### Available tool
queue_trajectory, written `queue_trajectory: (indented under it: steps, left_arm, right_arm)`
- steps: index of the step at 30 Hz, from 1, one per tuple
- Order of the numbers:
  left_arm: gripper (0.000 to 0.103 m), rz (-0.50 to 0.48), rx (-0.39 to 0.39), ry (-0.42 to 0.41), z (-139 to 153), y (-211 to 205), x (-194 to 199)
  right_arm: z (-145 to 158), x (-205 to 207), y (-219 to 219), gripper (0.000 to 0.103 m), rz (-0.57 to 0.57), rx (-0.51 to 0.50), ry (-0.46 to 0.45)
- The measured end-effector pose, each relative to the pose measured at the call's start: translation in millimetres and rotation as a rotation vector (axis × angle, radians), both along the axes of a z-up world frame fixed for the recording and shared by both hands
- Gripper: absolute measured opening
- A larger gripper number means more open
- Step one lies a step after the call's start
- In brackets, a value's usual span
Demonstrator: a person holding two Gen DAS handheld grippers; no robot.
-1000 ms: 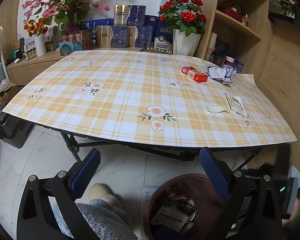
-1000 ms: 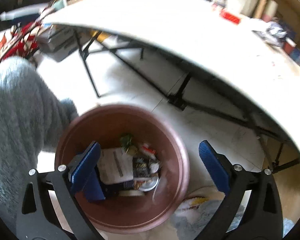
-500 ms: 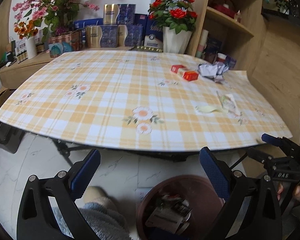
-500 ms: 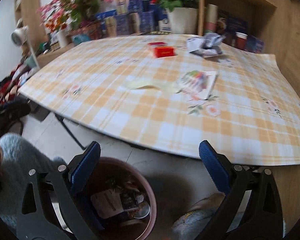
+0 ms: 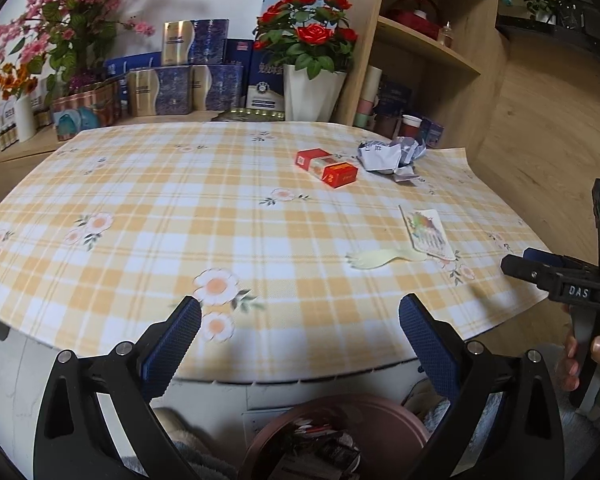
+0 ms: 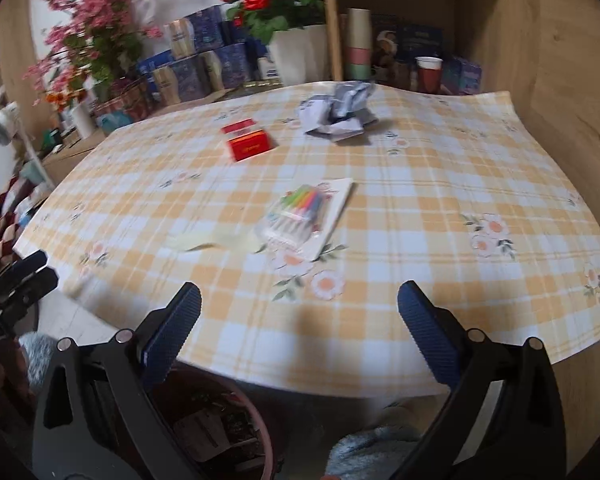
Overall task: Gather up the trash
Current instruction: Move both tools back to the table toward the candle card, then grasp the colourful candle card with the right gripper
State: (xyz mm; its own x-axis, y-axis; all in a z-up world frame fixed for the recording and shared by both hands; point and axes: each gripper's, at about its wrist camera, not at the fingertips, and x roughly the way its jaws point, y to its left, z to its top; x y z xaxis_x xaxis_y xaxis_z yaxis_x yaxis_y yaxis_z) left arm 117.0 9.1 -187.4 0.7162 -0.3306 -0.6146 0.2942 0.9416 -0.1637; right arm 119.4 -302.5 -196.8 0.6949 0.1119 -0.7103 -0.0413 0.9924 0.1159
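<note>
The left gripper [image 5: 300,340] is held level with its blue-padded jaws spread wide and nothing between them. The right gripper [image 6: 299,338] is likewise wide apart and empty. A hand [image 5: 588,354] grips the right gripper's handle, fingers curled around it.

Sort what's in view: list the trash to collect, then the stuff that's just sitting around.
Job:
crumpled paper
red box
marker pack
yellow spork
brown bin

Lying about:
rose pot
blue gift boxes
red cup
</note>
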Motion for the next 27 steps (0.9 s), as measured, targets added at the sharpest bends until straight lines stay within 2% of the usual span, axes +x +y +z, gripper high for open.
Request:
queue_trajectory:
  steps: [8,14,19,21,24,27]
  left_arm:
    - [0.097,-0.029,-0.020,-0.014,3.9,-11.8,22.1]
    - [0.097,-0.054,-0.005,-0.036,7.4,-16.6,25.9]
    - [0.097,-0.062,-0.003,-0.039,7.1,-17.4,28.4]
    - [0.095,-0.071,0.004,-0.034,5.5,-18.7,29.8]
    - [0.091,-0.083,0.011,-0.025,2.7,-21.9,32.7]
    - [0.089,-0.085,0.008,-0.021,-0.1,-23.8,36.2]
  right_arm:
    - [-12.3,18.1,-15.3,0.097,-0.009,0.014,0.048]
    - [-19.5,27.1,-31.5,0.097,-0.030,0.116,0.053]
    - [-22.8,46.4,-36.6,0.082,-0.050,0.204,0.061]
    - [-22.8,55.0,-30.4,0.076,-0.034,0.209,0.053]
    - [-25.1,69.6,-15.1,0.062,-0.002,0.194,0.055]
    - [-28.8,84.4,-1.2,0.056,0.010,0.170,0.063]
